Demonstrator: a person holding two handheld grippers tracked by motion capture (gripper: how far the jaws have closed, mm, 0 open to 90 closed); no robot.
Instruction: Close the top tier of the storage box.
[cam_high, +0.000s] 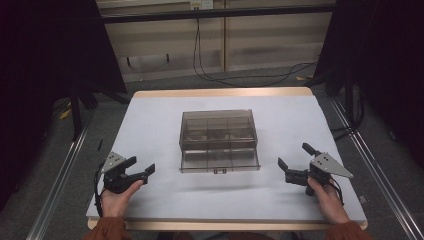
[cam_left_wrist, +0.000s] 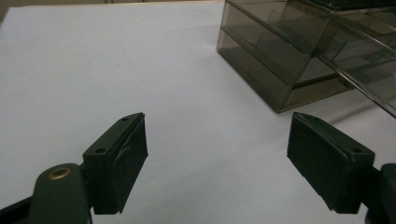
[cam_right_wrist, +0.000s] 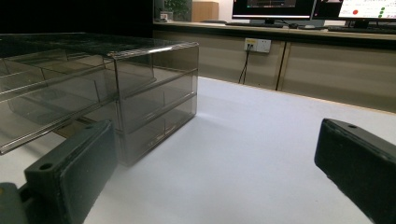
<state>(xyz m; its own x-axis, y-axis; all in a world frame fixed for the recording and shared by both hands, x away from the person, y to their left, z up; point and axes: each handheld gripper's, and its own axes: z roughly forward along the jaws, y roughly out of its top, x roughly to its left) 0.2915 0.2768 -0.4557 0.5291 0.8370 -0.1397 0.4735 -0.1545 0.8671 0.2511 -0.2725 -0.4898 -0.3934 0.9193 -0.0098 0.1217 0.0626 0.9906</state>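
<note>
High view: smoky plastic drawer box (cam_high: 219, 141) mid-table, lower drawer (cam_high: 220, 161) slightly out; left gripper (cam_high: 141, 168) and right gripper (cam_high: 293, 161) flanking, wide open, empty; light box, likely to skid if nudged one-sided.

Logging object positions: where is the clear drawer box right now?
In the high view the clear drawer box sits mid-table, between the left tool and right tool.

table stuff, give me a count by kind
smoky clear drawer box: 1
handheld grippers, left gripper and right gripper, both open and holding nothing: 2
total: 3
</note>
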